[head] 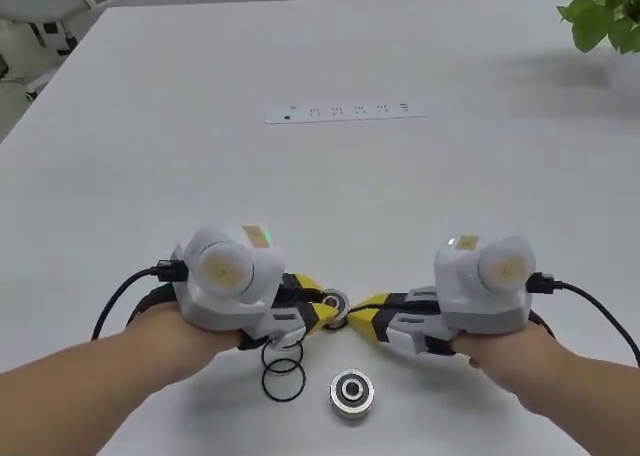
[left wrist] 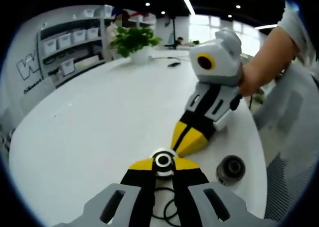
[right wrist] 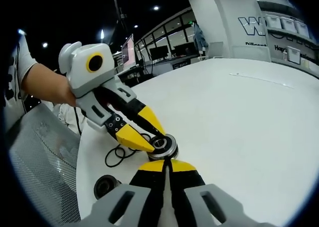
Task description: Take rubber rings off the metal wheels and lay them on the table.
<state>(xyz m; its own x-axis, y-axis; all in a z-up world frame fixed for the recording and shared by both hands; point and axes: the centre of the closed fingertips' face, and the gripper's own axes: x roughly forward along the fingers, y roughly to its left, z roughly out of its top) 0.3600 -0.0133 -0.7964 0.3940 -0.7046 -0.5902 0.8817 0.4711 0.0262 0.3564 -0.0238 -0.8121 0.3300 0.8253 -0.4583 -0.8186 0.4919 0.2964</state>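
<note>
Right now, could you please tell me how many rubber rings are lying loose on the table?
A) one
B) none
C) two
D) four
C: in the head view, two black rubber rings lie loose on the table, close to the left tongs, which grip a metal wheel.

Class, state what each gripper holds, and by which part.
The left gripper pinches a metal wheel by its rim. The right gripper is shut at that wheel's edge; whether it holds anything cannot be told.
</note>
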